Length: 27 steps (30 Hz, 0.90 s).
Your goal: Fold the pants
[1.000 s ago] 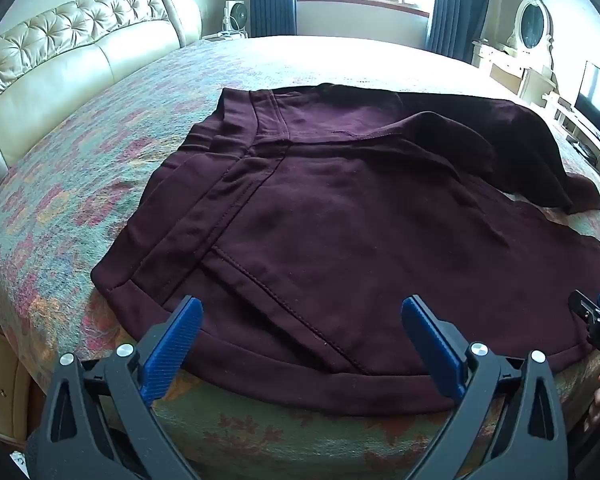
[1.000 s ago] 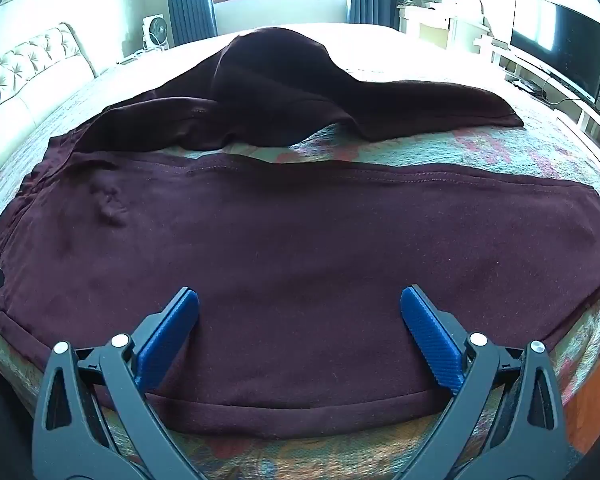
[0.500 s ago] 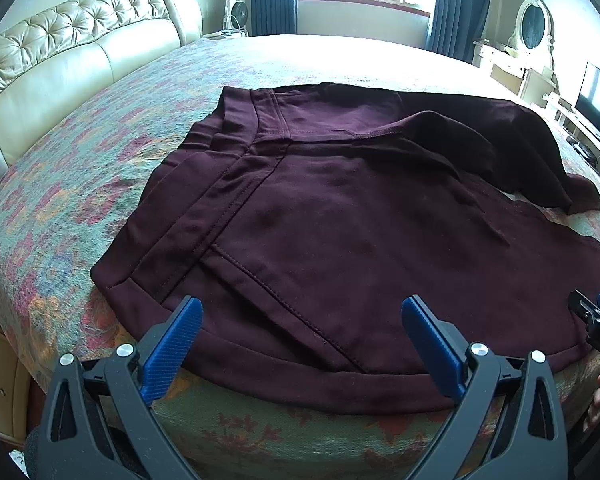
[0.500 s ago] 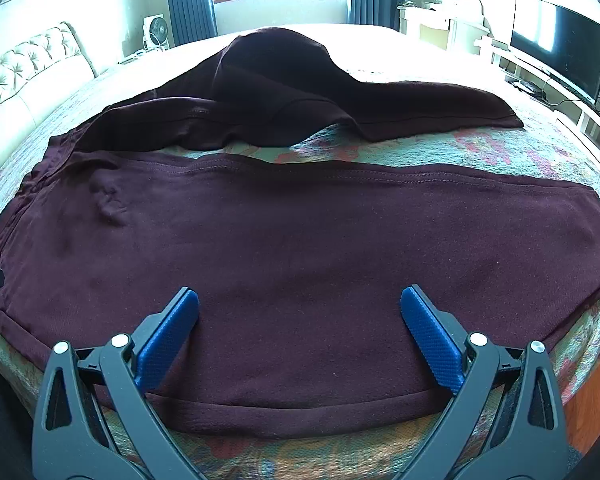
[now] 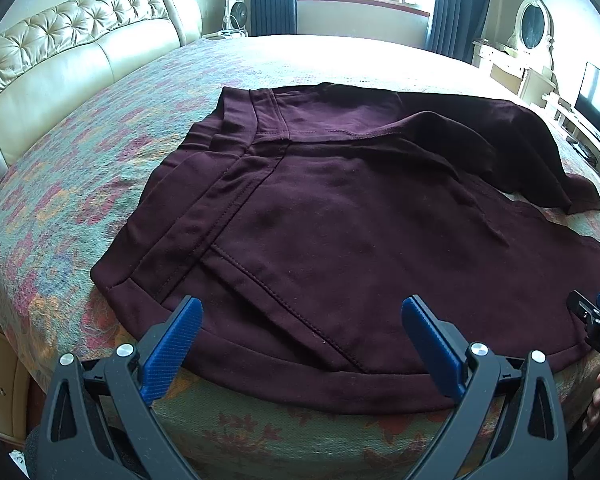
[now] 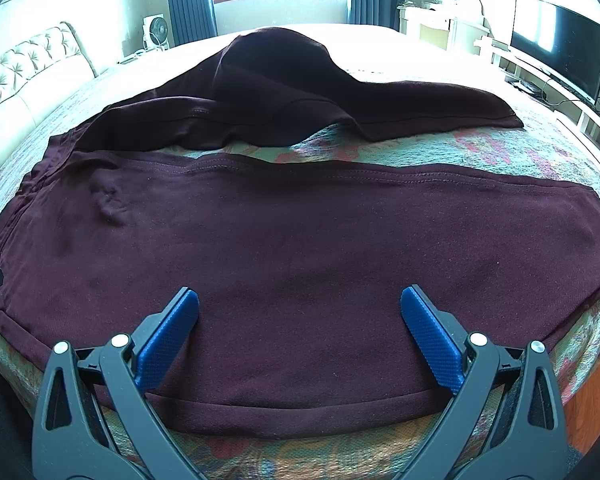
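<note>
Dark maroon pants (image 5: 340,216) lie spread on a bed, waistband to the left, legs running right. In the right wrist view the near leg (image 6: 300,264) lies flat across the frame and the far leg (image 6: 284,92) is bunched up behind it. My left gripper (image 5: 302,336) is open and empty, hovering over the near edge of the pants by the waist and pocket seam. My right gripper (image 6: 300,328) is open and empty over the near edge of the near leg. The right gripper's tip also shows at the left wrist view's right edge (image 5: 596,320).
The bed has a floral cover (image 5: 80,184) and a tufted cream headboard (image 5: 60,52) at the left. A dresser with mirror (image 5: 532,40) and a TV (image 6: 556,56) stand at the right. A fan (image 6: 156,32) and window are at the back.
</note>
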### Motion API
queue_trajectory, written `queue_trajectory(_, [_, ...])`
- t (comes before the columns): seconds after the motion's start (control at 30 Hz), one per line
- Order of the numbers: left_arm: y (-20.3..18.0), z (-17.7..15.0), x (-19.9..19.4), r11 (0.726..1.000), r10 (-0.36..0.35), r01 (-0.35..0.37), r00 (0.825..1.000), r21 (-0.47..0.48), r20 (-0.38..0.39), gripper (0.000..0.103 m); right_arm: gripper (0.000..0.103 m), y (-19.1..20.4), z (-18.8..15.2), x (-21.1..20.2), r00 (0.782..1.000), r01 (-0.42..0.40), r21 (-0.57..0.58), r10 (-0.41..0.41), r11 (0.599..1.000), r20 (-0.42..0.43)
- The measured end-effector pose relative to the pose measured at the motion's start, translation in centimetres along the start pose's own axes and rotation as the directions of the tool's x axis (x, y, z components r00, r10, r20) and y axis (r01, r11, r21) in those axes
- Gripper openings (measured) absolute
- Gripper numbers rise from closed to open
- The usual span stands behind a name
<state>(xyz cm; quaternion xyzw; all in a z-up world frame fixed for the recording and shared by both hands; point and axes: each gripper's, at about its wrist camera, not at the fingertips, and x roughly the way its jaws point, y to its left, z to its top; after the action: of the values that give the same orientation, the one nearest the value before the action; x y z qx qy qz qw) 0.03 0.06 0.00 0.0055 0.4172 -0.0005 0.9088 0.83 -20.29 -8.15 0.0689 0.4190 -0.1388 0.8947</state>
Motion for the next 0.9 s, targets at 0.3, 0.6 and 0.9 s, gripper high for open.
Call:
queue_trajectory(0.3, [-0.11, 0.04, -0.05, 1.000, -0.005, 0.005, 1.000, 0.002, -0.016, 0.099, 0.101, 0.02, 0.00, 0.01, 1.000, 0.000, 0.000, 0.000, 1.000, 0.000])
queue_trajectory(0.6, [-0.32, 0.04, -0.08, 1.000, -0.014, 0.014, 0.999, 0.001, -0.033, 0.099, 0.101, 0.02, -0.01, 0.02, 1.000, -0.001, 0.000, 0.001, 1.000, 0.000])
queue_trajectory(0.9, [-0.36, 0.05, -0.19, 1.000, -0.021, 0.021, 1.000, -0.004, -0.023, 0.099, 0.101, 0.05, -0.02, 0.07, 1.000, -0.001, 0.001, 0.001, 1.000, 0.000])
